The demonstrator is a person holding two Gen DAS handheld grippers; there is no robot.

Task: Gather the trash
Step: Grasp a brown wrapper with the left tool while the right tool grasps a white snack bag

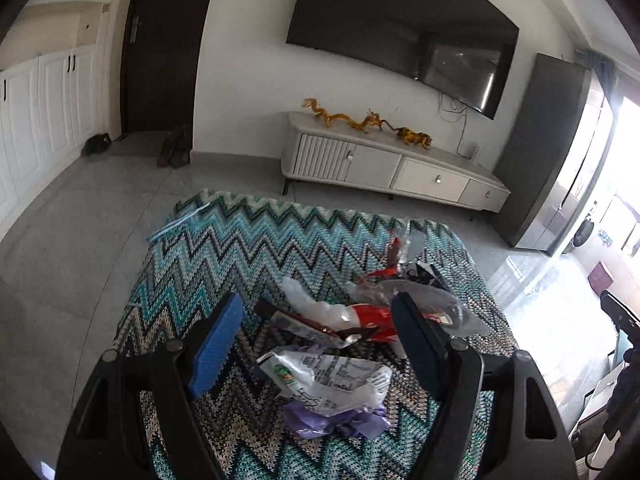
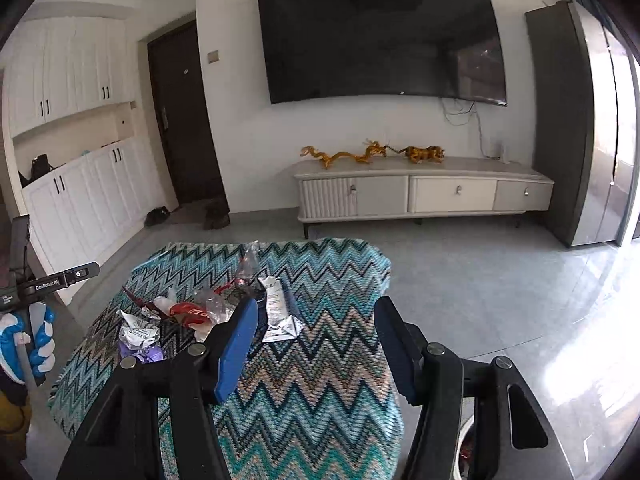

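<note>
While the room stood bright and quiet, a pile of trash lay on a worktop (image 2: 304,380) covered with a zigzag cloth in blue, green and tan.

Far to the left in the right wrist view, a hand (image 2: 38,340) in a blue and white glove held the handle of the left gripper (image 1: 316,344). Its jaws were spread wide with nothing pinched. They hung over the pile, and in the left wrist view a white crumpled wrapper (image 1: 332,376) and a purple bag (image 1: 340,420) showed between them, but the blue pads did not touch them.

Next came the rest of the pile, near the left edge of the worktop: a red wrapper (image 2: 190,312), some clear plastic (image 2: 218,306) and a flat white packet (image 2: 276,312) closer to the middle.

To the right, the right gripper (image 2: 316,344) hung over the bare cloth in the middle of the worktop. Its jaws were spread too and held nothing. The right half of the worktop had only cloth on it.

Behind it all stood a low cabinet (image 2: 424,196) with golden dragon figures (image 2: 372,154) on top, under a big dark television (image 2: 380,40).
</note>
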